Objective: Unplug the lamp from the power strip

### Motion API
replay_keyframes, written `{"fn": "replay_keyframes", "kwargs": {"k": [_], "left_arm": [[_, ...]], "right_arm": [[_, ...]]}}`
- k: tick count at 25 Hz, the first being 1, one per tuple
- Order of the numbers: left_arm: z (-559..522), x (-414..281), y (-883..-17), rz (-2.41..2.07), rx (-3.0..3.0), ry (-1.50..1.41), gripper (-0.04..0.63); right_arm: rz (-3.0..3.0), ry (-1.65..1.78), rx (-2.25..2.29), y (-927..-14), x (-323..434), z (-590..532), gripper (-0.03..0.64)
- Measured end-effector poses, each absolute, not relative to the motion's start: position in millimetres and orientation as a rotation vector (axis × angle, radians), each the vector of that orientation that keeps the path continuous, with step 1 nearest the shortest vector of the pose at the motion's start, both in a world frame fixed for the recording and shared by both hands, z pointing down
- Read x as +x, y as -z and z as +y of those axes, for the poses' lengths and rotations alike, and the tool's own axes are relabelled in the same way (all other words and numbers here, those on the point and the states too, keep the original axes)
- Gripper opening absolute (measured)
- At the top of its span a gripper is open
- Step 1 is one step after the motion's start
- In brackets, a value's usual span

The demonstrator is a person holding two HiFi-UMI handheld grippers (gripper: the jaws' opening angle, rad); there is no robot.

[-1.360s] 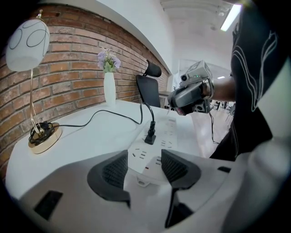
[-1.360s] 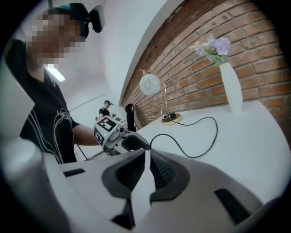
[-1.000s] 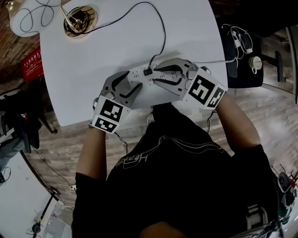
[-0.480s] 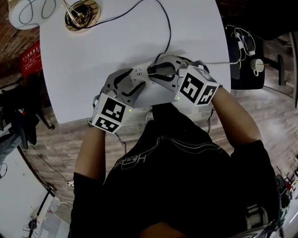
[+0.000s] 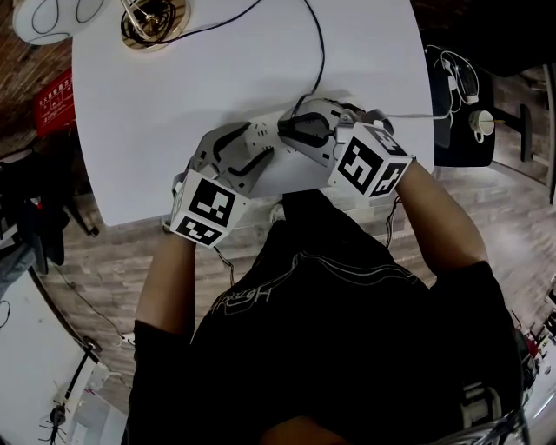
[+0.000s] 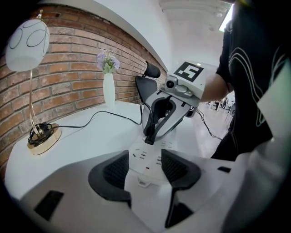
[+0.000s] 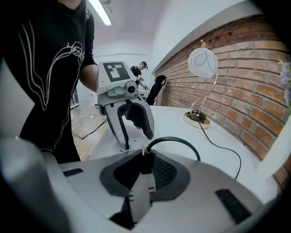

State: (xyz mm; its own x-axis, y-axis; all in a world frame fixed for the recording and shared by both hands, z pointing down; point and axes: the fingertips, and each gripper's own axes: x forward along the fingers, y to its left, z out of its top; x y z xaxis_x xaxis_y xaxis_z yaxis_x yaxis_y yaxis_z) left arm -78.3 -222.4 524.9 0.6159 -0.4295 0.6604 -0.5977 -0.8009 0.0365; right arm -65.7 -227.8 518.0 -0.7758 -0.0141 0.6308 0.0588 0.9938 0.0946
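A white power strip [image 5: 261,139] lies on the white table [image 5: 174,113], and my left gripper [image 5: 250,155] is shut on its near end. In the left gripper view the power strip [image 6: 145,159] fills the gap between the pads. A black plug [image 5: 292,129] sits in the strip, and my right gripper [image 5: 294,132] is shut on it. The right gripper view has the plug [image 7: 145,163] between the pads, standing on the strip [image 7: 138,195]. From the plug a black cord [image 5: 317,52] runs to the lamp's gold base [image 5: 152,22] beside its white shade [image 5: 43,17].
A white vase with flowers [image 6: 108,88] stands by the brick wall [image 6: 68,73]. The strip's white cable [image 5: 408,115] leaves over the table's right edge toward a black chair [image 5: 456,96] holding chargers. The lamp [image 7: 202,63] stands at the far end.
My right gripper has swung left along the strip and closed on the black plug. The left gripper has kept its hold on the strip.
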Motion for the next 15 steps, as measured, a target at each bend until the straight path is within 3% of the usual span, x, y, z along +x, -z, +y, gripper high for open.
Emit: {"fn": "replay_keyframes", "kwargs": {"k": [15], "left_arm": [[-222.6,-79.4,-525.8,-0.835,2.578,-0.958,0.219]], "right_arm": [[-2.516,0.193,-0.052,-513.3,-64.6,-225.7,0.031]]}}
